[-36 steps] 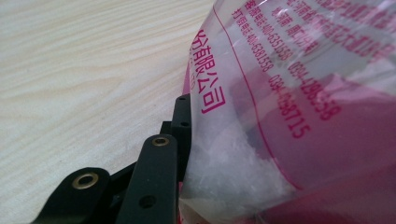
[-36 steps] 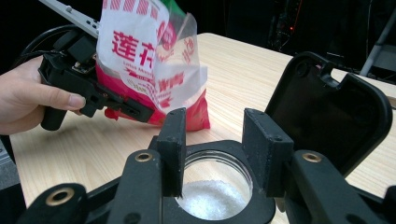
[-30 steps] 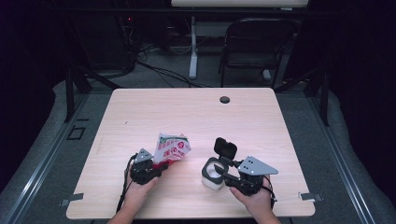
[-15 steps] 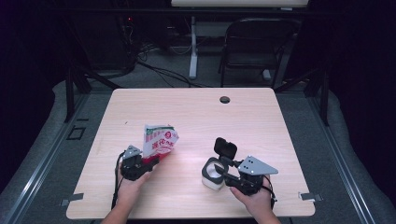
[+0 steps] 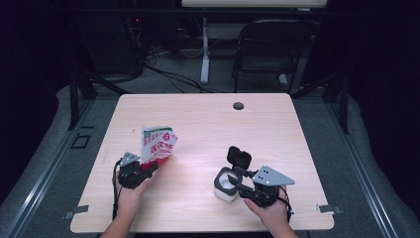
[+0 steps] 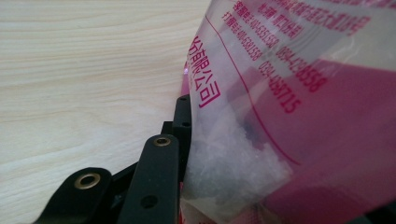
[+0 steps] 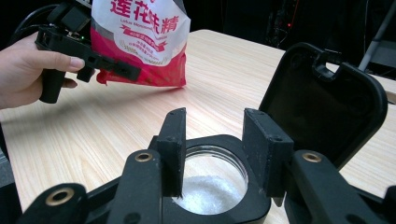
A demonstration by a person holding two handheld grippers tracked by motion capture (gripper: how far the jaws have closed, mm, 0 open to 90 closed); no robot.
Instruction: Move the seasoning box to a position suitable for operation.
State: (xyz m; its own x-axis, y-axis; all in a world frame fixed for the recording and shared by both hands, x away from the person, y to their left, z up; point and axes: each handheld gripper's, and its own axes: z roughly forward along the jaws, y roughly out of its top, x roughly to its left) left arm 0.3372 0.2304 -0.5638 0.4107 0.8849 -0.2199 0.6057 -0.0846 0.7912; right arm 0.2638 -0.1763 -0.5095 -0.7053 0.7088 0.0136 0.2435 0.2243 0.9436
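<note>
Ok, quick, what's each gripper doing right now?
Left gripper: shut on the red and white bag, held upright.
Right gripper: shut on the open jar of white powder, lid flipped up.

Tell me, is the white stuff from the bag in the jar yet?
Some is: the jar has white crystals inside and its black flip lid stands open. Now the left gripper holds the red-and-white bag upright, off to the side, while the right gripper grips the jar. Probably left: closing the lid and setting the bag down.
</note>
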